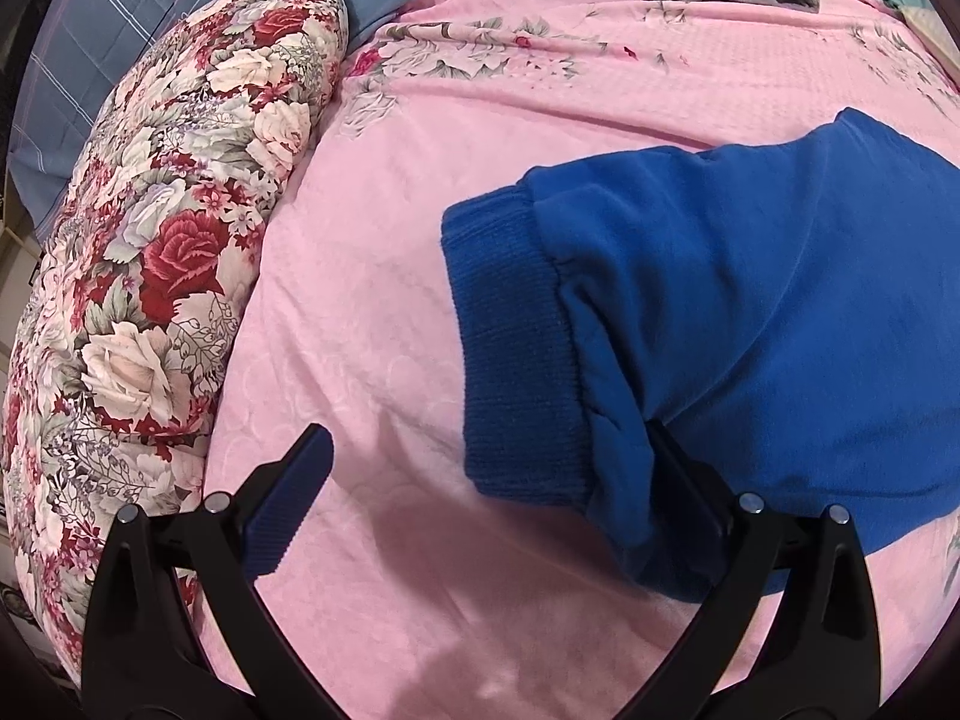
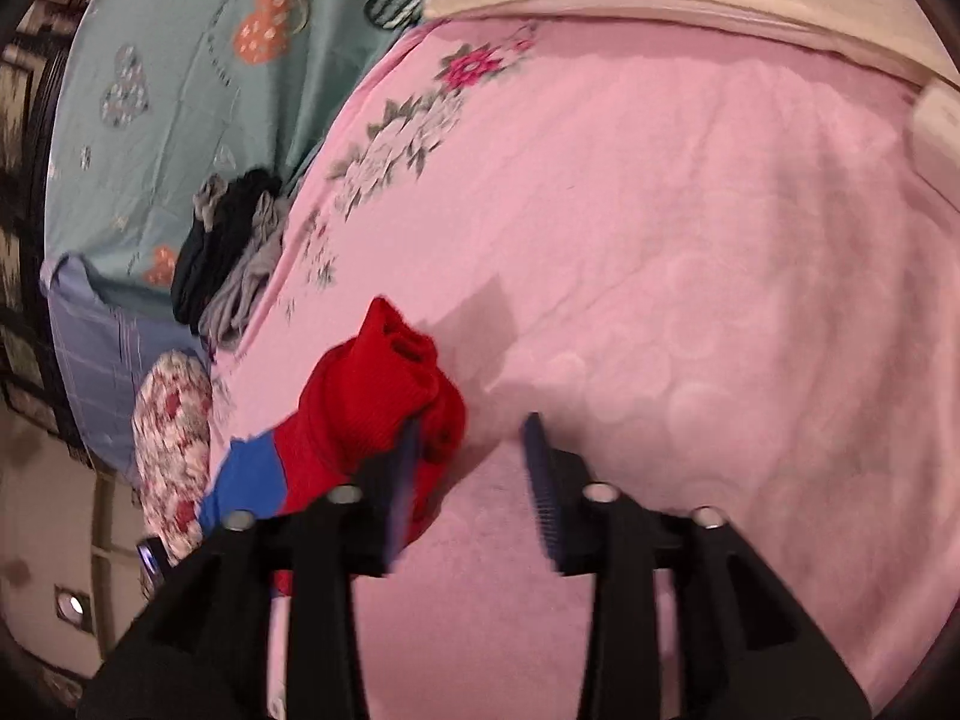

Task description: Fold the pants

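Two grippers we hold with fingers spread, left gripper (image 1: 480, 498) over fleecy blue pants (image 1: 750, 312) lying on the embossed pink blanket (image 1: 372, 276), ribbed cuff (image 1: 516, 348) nearest, right gripper (image 2: 474, 456) beside the bunched red ribbed waistband (image 2: 372, 402), floral quilt roll (image 1: 150, 276) alongside.

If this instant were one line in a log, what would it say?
task: fold pants | left gripper: open beside blue cuff | right gripper: open beside red cuff | surface: pink blanket

Probably a home bedroom: pink bedspread (image 1: 420, 276), floral pillow (image 1: 168, 252).
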`<state>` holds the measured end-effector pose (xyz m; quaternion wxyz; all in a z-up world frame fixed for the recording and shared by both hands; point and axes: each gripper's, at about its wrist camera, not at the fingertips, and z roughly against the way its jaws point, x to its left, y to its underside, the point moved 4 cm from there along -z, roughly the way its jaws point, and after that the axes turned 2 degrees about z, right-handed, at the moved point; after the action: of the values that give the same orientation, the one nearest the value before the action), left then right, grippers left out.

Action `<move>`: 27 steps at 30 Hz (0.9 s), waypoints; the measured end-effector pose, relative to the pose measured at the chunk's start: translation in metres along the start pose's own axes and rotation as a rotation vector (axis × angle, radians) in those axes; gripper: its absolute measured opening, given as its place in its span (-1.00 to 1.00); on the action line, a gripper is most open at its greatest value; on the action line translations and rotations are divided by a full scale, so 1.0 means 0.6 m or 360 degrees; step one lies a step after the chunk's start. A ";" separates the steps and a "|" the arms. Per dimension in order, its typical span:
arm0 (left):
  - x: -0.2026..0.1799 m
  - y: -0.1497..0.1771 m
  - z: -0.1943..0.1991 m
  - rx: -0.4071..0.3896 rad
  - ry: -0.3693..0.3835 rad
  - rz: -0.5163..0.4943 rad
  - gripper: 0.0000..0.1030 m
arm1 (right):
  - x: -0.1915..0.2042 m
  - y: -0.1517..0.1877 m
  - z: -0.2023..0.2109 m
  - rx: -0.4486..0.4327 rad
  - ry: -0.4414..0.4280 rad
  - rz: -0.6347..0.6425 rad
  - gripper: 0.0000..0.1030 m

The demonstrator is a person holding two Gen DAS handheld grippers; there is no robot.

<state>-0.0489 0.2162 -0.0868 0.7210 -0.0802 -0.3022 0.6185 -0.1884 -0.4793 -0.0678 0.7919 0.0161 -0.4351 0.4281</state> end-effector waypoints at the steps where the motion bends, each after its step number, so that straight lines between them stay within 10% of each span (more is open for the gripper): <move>1: 0.000 0.000 0.000 -0.0004 0.0003 -0.0001 0.96 | -0.007 -0.002 0.022 -0.0057 -0.0035 -0.0078 0.17; 17: 0.012 0.008 -0.008 0.0015 0.0099 0.0085 0.96 | 0.056 0.016 -0.057 0.0130 -0.0167 -0.0140 0.30; 21: 0.012 0.009 -0.006 0.0001 0.0105 0.0086 0.96 | 0.062 0.018 -0.078 0.0159 -0.0217 -0.0116 -0.38; 27: 0.000 0.006 0.017 -0.0039 0.0100 0.0035 0.96 | 0.059 0.026 -0.068 0.0089 -0.0181 -0.0025 -0.51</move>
<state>-0.0577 0.2144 -0.0804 0.7222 -0.1116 -0.2861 0.6197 -0.1626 -0.4292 -0.0737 0.7684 0.0658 -0.4672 0.4323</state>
